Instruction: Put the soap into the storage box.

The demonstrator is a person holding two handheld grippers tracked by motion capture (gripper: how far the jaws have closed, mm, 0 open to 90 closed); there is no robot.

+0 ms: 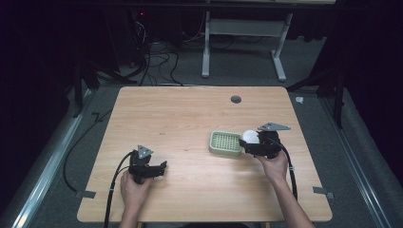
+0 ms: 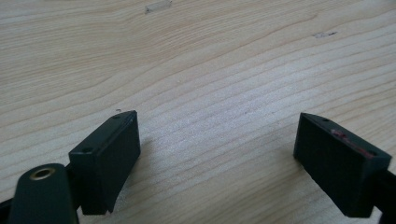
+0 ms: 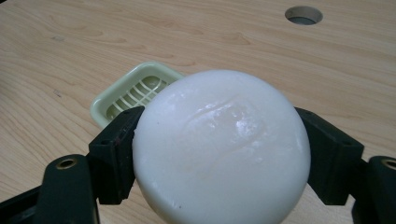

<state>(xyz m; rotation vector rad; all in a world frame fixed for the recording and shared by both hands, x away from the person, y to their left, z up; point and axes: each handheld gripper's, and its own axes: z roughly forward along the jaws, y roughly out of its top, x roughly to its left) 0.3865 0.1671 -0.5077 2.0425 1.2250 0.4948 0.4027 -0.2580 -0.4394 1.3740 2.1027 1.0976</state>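
The soap point(image 3: 222, 149), a white round bar, is pinched between the jaws of the right gripper point(image 3: 219, 154), one pad on each side of it. In the high view the soap point(image 1: 250, 137) sits just beside the right edge of the green dish point(image 1: 225, 143), clear of the desk point(image 1: 190, 118).

Step in hand, as judged: carrying the soap to the dish. The next move calls for bringing the soap over the slotted floor of the dish, lowering it until it rests flat, then spreading the jaws. A release short of the rim would drop the bar on the desk.

The left gripper point(image 2: 217, 154) has its jaws spread wide with nothing between them, over bare wood; in the high view it point(image 1: 159, 168) is held near the desk's front left, well apart from the dish.

The right gripper view shows the pad contact and the faint stamped relief on the soap face. The high view shows the whole dish, both hands and their spacing. The dish point(image 3: 133, 95) is half hidden behind the soap in the right gripper view.
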